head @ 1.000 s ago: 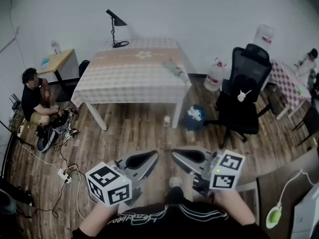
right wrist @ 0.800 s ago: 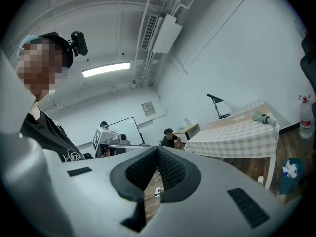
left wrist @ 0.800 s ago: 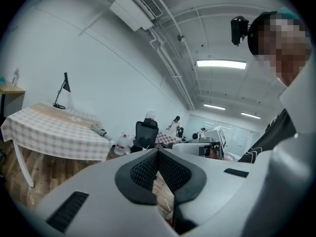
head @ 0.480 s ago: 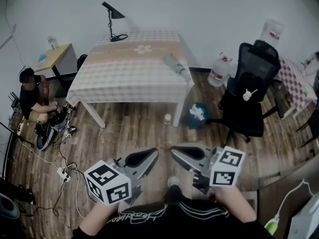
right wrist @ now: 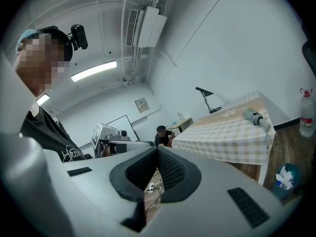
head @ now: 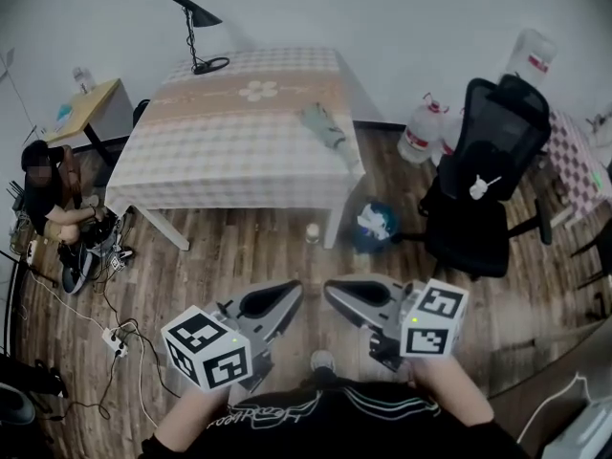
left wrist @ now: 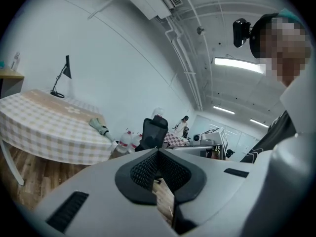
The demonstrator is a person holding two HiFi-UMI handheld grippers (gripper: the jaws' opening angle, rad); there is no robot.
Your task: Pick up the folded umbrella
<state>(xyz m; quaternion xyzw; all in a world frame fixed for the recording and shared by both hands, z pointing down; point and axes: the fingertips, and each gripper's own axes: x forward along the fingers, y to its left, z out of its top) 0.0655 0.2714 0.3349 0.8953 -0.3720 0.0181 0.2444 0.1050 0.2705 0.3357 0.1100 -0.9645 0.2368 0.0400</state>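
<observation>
"Where is the folded umbrella (head: 323, 126)?"

"We see it lying on the checked table (head: 191, 175), close to the right edge. Nothing touches it."

"And our two grippers?"

"We hold them low in front of us, over the wood floor (head: 239, 247), well apart from the table. The left gripper (head: 292, 291) has its jaws pressed together with nothing in them. The right gripper (head: 333, 291) is closed too, and it holds nothing."

"What else do we see?"

"A black lamp (head: 192, 38) stands at the table's far left corner. A black chair (head: 483, 199) stands to the right. A blue bin (head: 373, 226) sits by the table leg."
</observation>
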